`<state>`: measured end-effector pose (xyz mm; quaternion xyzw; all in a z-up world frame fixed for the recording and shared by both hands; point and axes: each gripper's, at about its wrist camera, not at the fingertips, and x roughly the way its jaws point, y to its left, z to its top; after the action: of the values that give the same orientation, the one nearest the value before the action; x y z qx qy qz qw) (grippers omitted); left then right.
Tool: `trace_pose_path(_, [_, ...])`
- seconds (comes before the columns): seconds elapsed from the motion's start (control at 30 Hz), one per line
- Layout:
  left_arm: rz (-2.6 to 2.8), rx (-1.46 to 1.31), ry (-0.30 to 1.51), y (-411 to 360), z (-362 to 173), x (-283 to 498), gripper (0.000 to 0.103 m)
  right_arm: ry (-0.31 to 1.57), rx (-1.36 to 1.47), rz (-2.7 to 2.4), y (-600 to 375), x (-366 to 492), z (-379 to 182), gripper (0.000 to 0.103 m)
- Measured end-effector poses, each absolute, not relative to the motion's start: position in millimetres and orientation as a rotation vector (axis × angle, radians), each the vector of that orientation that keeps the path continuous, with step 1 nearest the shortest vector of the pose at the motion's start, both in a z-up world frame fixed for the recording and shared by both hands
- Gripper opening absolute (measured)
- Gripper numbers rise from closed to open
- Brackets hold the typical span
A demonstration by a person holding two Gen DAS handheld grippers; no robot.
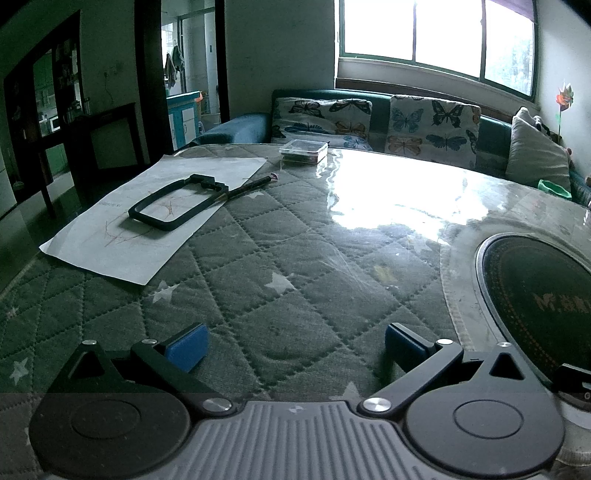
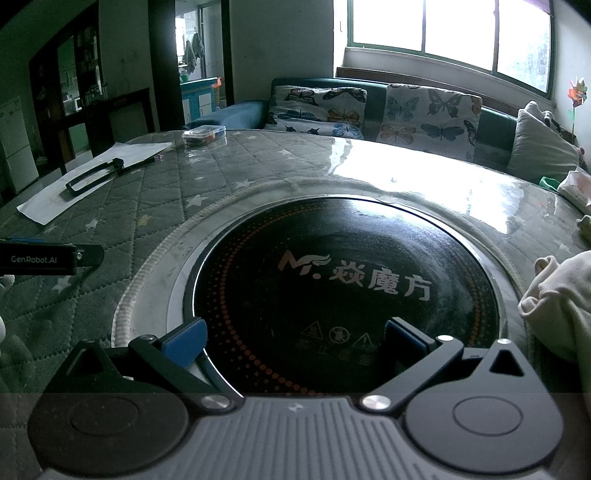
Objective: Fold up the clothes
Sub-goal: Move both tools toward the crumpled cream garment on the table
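L gripper hovered low over the quilted bench, blue fingers spread wide apart w/ nothing between them. R gripper sat over the round black cooktop set into the bench centre, fingers likewise wide apart and holding nothing.

The clothes: a cream garment lay bunched at approx 3 o'clock in the R wrist view, at the cooktop's edge, partly cut off by the frame; not touched by either gripper. L gripper's body showed at 9 o'clock in that view.

At 10 o'clock in the L view a sheet of paper lay flat w/ a black frame-shaped tool on it and a pencil just beside. A clear lidded box stood near 12 o'clock. Beyond the bench, a sofa w/ butterfly cushions under a bright window.
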<state>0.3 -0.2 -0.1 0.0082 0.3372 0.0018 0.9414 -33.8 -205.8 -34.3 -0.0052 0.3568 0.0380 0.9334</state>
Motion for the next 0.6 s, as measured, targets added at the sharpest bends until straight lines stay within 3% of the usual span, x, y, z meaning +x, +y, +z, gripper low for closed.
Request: trace_pose_path(0.6, [-0.024,0.027,0.681,-9.8,11.3,-6.7,0.103,0.725,-0.015,0.079,-215.5,-49.5,-22.7,0.103])
